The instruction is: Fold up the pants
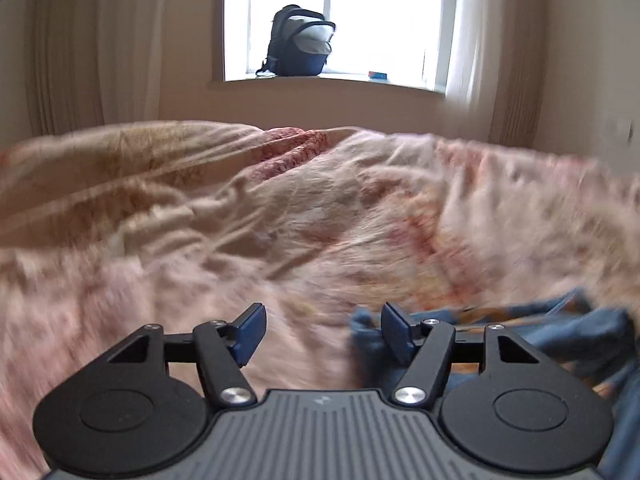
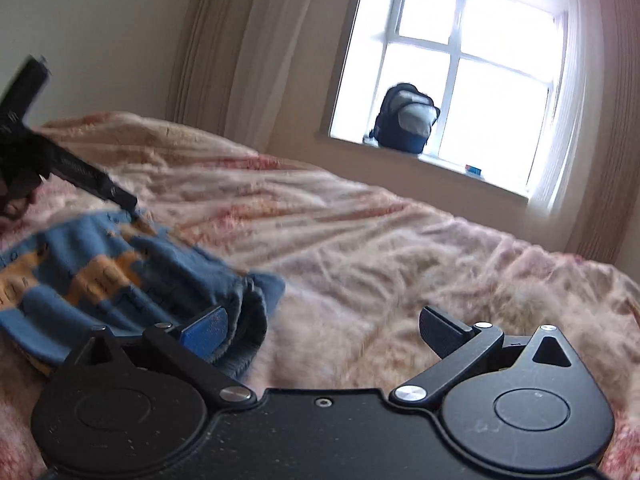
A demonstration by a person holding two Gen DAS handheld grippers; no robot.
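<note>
pants [image 2: 100,276]: blue knit with orange-yellow blocky pattern
state: bunched up, kinda folded over, thick rolled edge at the near end
spot: lying on the bed's pinkish cover, nothing gripping them

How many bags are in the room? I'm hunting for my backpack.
1. A dark backpack stands on the windowsill, left of the window's middle, its top flap hanging open. Others may be out of view; only the bed and window wall show.

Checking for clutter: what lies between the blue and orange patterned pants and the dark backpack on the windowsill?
Only rumpled pink bedspread between pants and backpack, in the right wrist view.
</note>
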